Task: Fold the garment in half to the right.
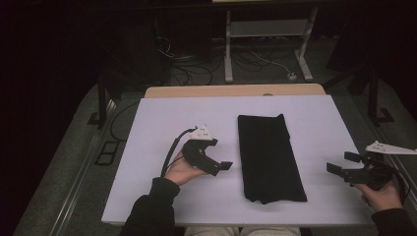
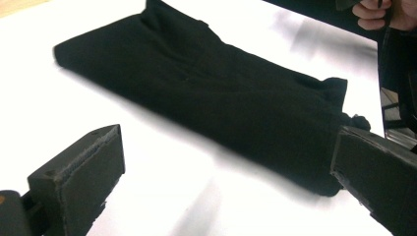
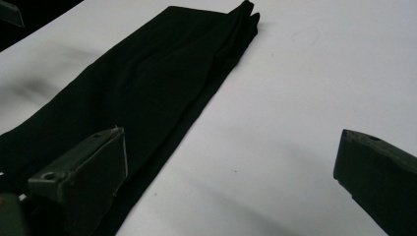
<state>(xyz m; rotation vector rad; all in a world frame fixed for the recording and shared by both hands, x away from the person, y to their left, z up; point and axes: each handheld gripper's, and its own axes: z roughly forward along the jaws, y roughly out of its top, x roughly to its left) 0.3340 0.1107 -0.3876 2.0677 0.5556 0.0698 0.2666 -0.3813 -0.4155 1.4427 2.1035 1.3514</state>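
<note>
**Cloth lies lengthwise between two open grippers**

Cloth, black and folded into a long strip, lies flat on the white tabletop, its long axis running from the near edge away toward the far edge, with a slight lean. The left gripper hovers just beside the strip's left long edge, near its near half, jaws apart and pointing toward it; in the left gripper view the cloth stretches across just beyond the spread jaws. The right gripper is held well apart from the right long edge, close to the tabletop's right rim, jaws likewise apart and empty. The left one is clearly the nearer. Any grasp of the near end, I judge, calls for a short reach from the left and a longer one from the right.
</note>
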